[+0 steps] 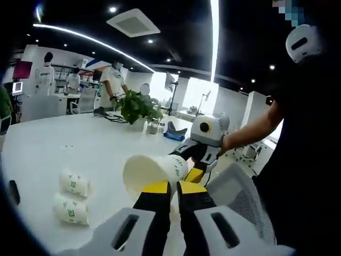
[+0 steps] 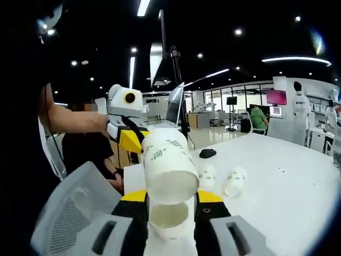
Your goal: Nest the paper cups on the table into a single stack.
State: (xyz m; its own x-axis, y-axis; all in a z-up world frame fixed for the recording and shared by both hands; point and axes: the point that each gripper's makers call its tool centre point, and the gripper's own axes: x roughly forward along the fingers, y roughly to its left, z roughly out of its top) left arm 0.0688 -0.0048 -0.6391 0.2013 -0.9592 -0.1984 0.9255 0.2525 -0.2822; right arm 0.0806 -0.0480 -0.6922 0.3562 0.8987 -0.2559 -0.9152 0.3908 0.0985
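Four cups: two held in the air and two lying on the white table (image 2: 277,176), judging by both views.
Left gripper (image 1: 173,188): jaws nearly together; it seems from the right gripper view to pinch the base of the tilted cup (image 2: 168,165), though the contact itself is hidden.
Right gripper (image 2: 169,200): jaws spread around the lower cup (image 2: 168,220), mouth up, gripped at its walls.
Held pair: tilted cup's mouth hangs just above the lower cup, not yet nested.
Loose cups (image 1: 72,196): on their sides, close together, beyond the held pair on the table.
Handling: thin paper, very light, crushes easily; grip gently near the stiffer rim or base.
Obstacles: mesh chair back (image 2: 69,213) beside the grippers; potted plant (image 1: 137,106) and a dark mouse (image 2: 207,153) well away.
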